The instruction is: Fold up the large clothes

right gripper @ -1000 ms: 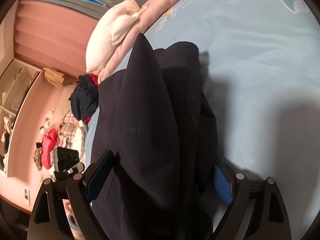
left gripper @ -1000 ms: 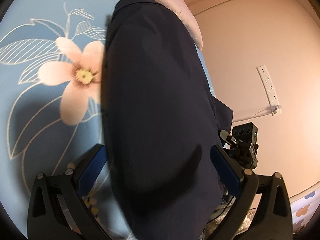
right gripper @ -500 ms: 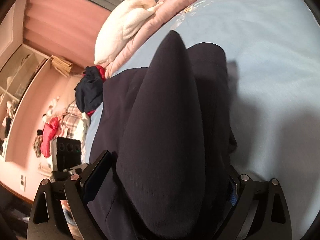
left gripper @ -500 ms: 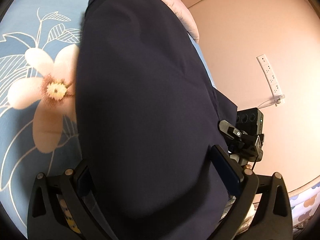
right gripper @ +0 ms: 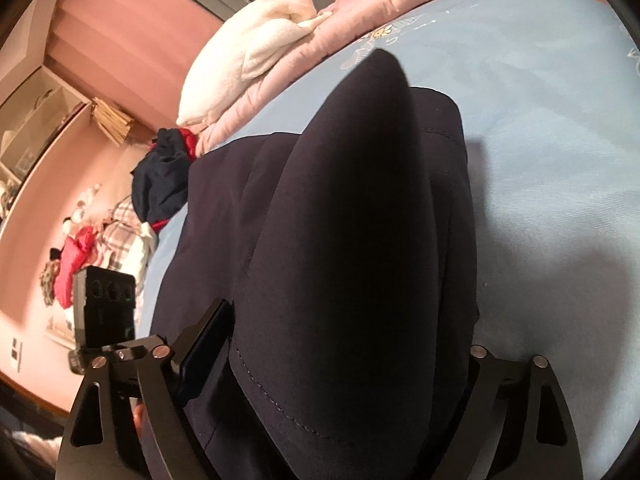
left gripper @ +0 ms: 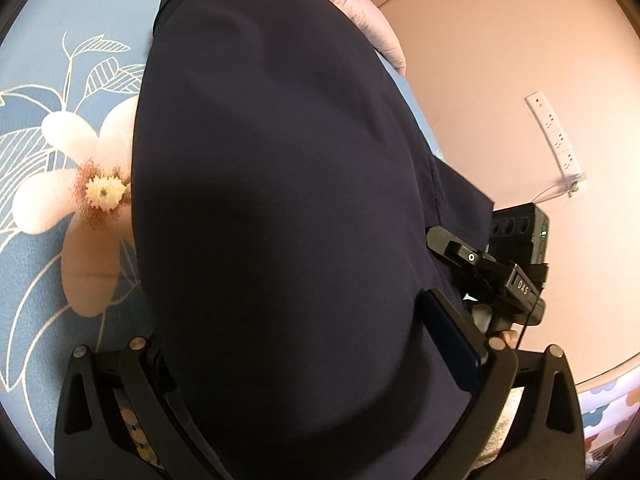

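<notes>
Across the centre of both views — a dark navy garment (left gripper: 288, 208) on a blue bedsheet (left gripper: 60, 20), bulging between the spread left gripper (left gripper: 312, 344) and the right gripper (right gripper: 340, 344), whose jaws are closing — pad contact not discernible.

garment (left gripper: 280, 220) | dark navy | folded, bulging | on blue bedsheet (left gripper: 48, 20)

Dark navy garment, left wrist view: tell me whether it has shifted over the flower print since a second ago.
Yes. The dark navy fabric garment has spread leftward over the pink flower print on the blue bedsheet, now covering its right petals.
</notes>
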`<action>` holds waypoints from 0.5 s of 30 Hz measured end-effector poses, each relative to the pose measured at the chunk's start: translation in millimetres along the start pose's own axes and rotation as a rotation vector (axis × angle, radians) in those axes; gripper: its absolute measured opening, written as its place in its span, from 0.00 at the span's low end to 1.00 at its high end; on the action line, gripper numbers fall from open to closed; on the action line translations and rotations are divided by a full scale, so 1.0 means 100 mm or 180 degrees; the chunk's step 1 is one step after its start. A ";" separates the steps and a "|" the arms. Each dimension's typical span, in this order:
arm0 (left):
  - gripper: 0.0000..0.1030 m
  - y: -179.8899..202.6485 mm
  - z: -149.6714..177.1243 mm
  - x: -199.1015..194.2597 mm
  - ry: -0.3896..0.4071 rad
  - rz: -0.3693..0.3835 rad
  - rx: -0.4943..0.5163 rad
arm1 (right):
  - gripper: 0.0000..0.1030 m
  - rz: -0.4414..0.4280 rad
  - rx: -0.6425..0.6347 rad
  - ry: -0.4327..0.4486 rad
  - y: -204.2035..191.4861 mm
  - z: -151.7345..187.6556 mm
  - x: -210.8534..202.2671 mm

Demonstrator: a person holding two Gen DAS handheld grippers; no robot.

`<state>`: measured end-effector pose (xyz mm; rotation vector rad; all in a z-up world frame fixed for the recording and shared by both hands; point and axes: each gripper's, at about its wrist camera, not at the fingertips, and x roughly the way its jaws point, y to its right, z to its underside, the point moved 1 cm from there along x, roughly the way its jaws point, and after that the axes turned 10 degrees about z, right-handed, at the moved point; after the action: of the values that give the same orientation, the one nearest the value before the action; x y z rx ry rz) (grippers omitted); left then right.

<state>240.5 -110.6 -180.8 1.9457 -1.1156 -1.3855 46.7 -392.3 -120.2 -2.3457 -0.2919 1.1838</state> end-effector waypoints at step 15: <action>0.71 0.29 0.10 -0.04 0.0184 -0.0441 0.0302 | 0.29 0.0789 -0.0611 0.0472 -0.71 0.11 -0.20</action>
<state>220.9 -122.2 -159.6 2.1526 -1.0547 -1.3594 28.3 -336.1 -74.9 -2.6837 -0.0663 1.1260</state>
